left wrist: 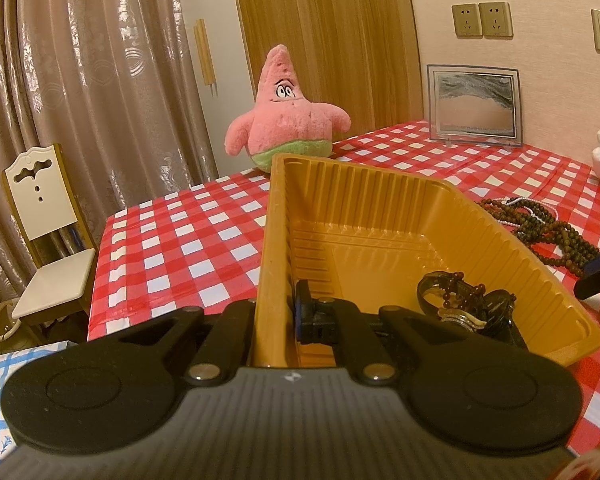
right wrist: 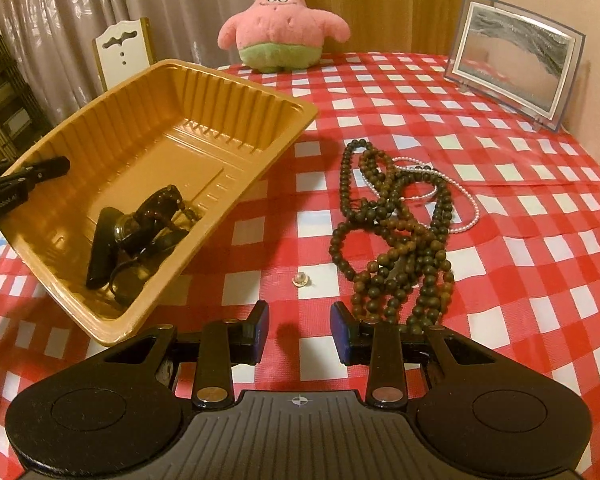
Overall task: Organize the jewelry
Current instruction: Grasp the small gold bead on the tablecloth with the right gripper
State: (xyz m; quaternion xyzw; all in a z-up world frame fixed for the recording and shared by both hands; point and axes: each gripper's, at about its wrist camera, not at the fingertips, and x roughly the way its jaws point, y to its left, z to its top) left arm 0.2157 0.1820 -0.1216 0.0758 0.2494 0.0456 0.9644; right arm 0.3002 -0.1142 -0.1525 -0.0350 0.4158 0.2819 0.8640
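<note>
With our left gripper (left wrist: 278, 322) clamped on the tilted yellow tray (right wrist: 244, 76) and our right gripper (right wrist: 299, 326) fingers apart near the small ring (right wrist: 300, 279) on the desk (right wrist: 520, 288), we risk nudging it away or spilling the tray's dark jewelry (right wrist: 140, 224).

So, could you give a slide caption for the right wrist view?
Open right gripper above a small pearl ring, beside bead necklaces; left gripper tilts the tray.

tray (right wrist: 236, 92) left on table (right wrist: 500, 280) | bead necklaces (right wrist: 400, 232) right | small ring (right wrist: 300, 279) between | plush toy (right wrist: 282, 20) behind
</note>
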